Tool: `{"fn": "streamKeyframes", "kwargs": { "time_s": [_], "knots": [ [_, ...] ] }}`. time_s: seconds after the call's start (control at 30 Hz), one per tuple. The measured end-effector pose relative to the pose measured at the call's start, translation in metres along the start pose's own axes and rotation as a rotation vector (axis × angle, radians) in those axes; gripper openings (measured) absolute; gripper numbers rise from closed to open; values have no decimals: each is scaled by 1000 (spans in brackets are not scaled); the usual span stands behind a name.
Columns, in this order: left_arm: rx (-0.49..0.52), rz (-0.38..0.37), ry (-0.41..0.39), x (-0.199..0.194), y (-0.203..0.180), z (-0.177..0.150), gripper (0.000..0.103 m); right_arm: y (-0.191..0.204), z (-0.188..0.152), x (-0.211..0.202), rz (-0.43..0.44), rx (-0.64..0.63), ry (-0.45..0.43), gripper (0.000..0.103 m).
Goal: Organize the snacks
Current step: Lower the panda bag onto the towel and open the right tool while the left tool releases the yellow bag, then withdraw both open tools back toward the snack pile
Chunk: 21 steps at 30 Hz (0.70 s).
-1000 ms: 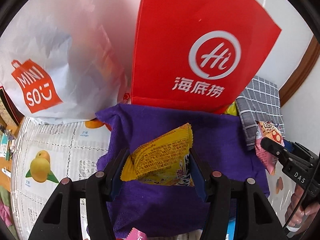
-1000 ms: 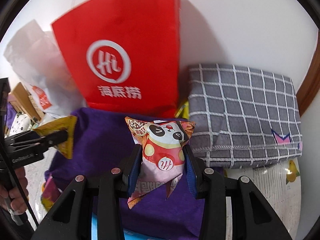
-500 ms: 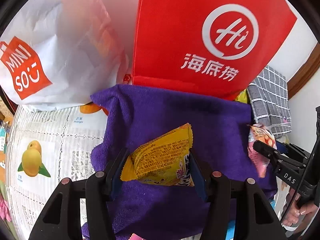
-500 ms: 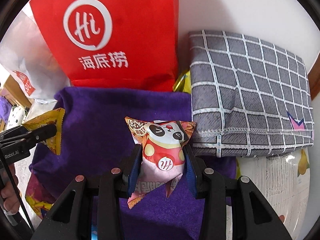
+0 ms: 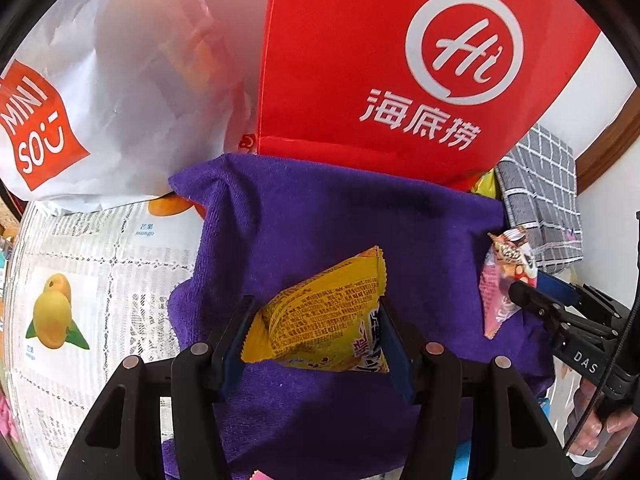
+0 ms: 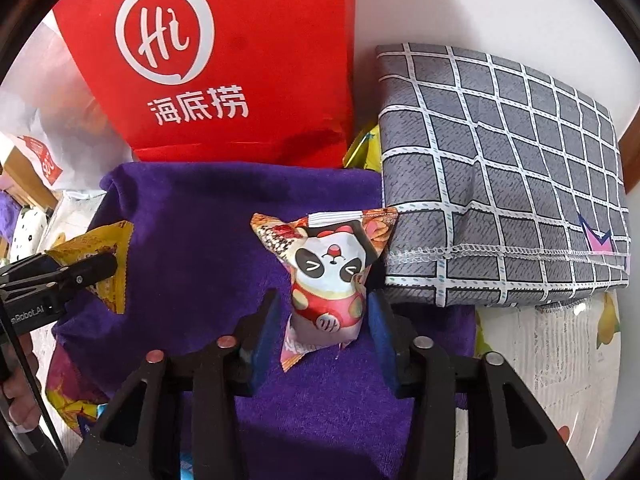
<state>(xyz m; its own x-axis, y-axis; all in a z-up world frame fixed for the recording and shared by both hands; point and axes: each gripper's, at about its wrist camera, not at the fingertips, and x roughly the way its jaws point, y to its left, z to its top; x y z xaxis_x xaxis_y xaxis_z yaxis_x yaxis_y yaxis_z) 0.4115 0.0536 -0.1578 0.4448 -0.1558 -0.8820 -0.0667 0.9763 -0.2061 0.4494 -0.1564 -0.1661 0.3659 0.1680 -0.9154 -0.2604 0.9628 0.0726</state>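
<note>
Two grippers work over one purple towel (image 6: pixel 208 240): the left gripper (image 5: pixel 316 332) and the right gripper (image 6: pixel 324 320). Two snack packets sit at their jaws, one yellow packet (image 5: pixel 328 320) and one panda packet (image 6: pixel 332 272). Further wrappers show at the towel's near-left edge (image 6: pixel 68 396) in the right wrist view, too bunched to count. Behind stand two bags, one red bag (image 6: pixel 224 60) and one white bag (image 5: pixel 120 88). One grey checked cloth (image 6: pixel 500 200) lies folded on the right. One patterned tablecloth (image 5: pixel 80 280) covers the table, with two mango prints (image 5: pixel 52 312) clear in the left wrist view.
</note>
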Motion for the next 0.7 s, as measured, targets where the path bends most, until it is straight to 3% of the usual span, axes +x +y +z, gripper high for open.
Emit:
{"fn": "streamKeyframes", "kwargs": {
  "time_s": [0.23, 0.37, 0.7],
  "knots": [
    [-9, -9, -6, -2, -2, 2, 63, 0, 2, -28, 15, -13, -83, 58],
    [-20, -13, -8, -6, 0, 3, 76, 1, 1, -40, 13, -14, -111, 59],
    [-3, -4, -57, -23, -3, 6, 76, 11, -3, -62, -39, -67, -176, 59]
  ]
}}
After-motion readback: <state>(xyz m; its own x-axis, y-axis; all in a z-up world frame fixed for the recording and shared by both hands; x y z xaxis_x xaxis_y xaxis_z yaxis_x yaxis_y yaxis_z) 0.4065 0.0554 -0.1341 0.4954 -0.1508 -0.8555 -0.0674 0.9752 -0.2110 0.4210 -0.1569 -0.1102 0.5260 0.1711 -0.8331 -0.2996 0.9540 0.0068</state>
